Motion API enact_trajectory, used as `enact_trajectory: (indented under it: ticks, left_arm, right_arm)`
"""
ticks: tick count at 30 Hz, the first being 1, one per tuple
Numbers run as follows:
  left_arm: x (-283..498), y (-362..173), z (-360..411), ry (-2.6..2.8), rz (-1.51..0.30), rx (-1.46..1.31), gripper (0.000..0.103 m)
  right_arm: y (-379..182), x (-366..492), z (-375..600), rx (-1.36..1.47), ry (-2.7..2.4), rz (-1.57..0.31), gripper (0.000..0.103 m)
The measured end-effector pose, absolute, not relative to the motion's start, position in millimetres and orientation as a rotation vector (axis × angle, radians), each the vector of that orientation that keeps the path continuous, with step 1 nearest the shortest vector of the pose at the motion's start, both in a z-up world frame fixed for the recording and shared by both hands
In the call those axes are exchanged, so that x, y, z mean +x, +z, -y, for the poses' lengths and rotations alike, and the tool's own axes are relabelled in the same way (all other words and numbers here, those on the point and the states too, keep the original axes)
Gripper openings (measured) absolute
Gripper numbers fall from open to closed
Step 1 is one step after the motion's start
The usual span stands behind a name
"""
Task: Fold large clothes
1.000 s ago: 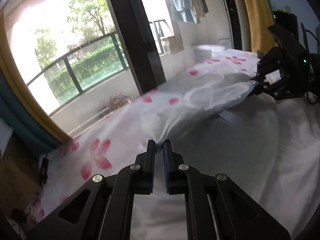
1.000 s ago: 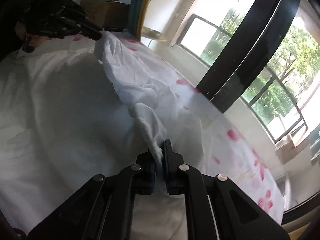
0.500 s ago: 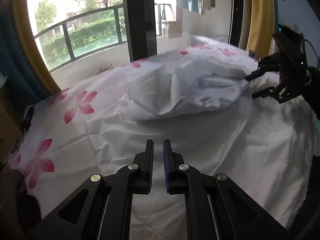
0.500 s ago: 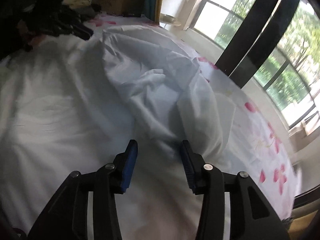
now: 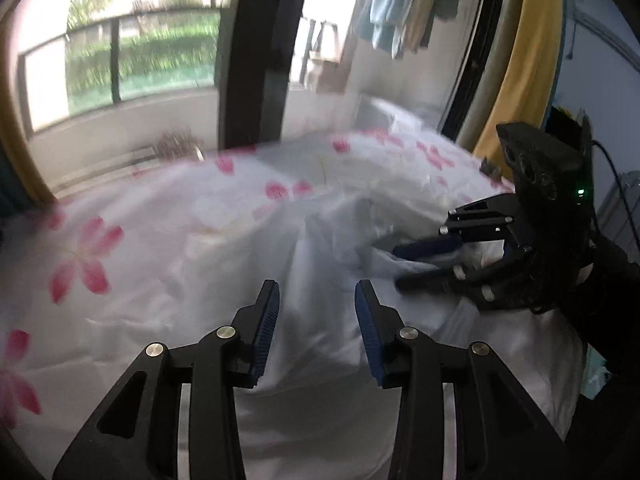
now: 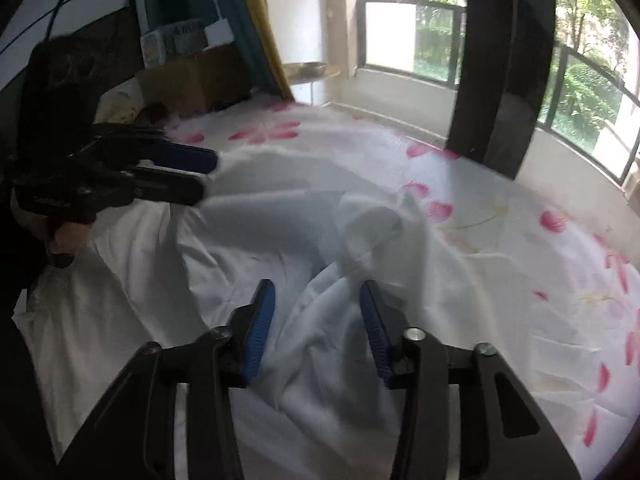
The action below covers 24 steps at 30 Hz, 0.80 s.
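A large white garment lies crumpled in a ridge on a white bed sheet printed with pink flowers. My left gripper hovers low over the ridge's near end. Its jaws are opening and the blue pads stand apart, with cloth under the gap and none pinched. My right gripper is at the other end. Its jaws are closing around a raised fold of the garment, and the pads stand clear of the fold.
A dark window post and a low sill run along the far side of the bed. A yellow curtain, hanging clothes and a cardboard box stand beyond the bed's ends. A hand holds the left gripper.
A second ago both grippers were shut on the garment's stretched edge. Both have let go, the cloth has dropped into a heap, and the left jaws have since spread. The two grippers are nearer together.
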<state>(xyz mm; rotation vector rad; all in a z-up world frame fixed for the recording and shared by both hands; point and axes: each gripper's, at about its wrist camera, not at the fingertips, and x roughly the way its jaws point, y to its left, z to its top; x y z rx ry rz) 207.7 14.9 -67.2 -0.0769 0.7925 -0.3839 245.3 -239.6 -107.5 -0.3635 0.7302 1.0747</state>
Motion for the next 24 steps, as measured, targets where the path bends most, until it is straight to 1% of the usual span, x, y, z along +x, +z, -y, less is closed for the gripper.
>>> enact_trajectory:
  ticks: [1,4,6,8,11,15,19,22,23,24]
  left_arm:
    - [209,-72,-13,-0.391,-0.816,-0.074,0.041]
    - [202,-81,-9,-0.398,-0.844,-0.051,0.041]
    - [193,-79,-7,-0.43,-0.835,-0.056,0.041]
    - [185,-77,-6,-0.448,-0.833,-0.052,0.041]
    - [180,-75,-3,-0.457,-0.829,-0.048,0.041]
    - [191,-81,2,-0.403,-0.853,-0.028,0.041]
    - [198,-89,9,-0.437,-0.891,-0.031,0.041]
    - [188,-94,16,-0.478,-0.896,-0.019,0.041]
    - [185,-96,18,-0.486,-0.892,-0.013,0.04]
    - [183,-98,19,-0.489,-0.888,-0.006,0.03]
  right_arm:
    - [-113,244,238,-0.368,1.078,-0.742,0.004]
    - [-114,234,245,-0.365,1.1,-0.725,0.003]
    - [-106,217,257,-0.367,1.159,-0.658,0.003]
    - [-102,191,264,-0.447,1.217,-0.577,0.003]
    - [-116,167,262,-0.596,1.22,-0.597,0.003]
    - [-136,153,262,-0.664,1.236,-0.659,0.003]
    - [-128,154,269,-0.641,1.255,-0.678,0.004]
    - [-112,158,277,-0.627,1.27,-0.654,0.005]
    - [-105,159,279,-0.621,1.259,-0.629,0.008]
    - [-101,162,279,-0.617,1.24,-0.611,0.011]
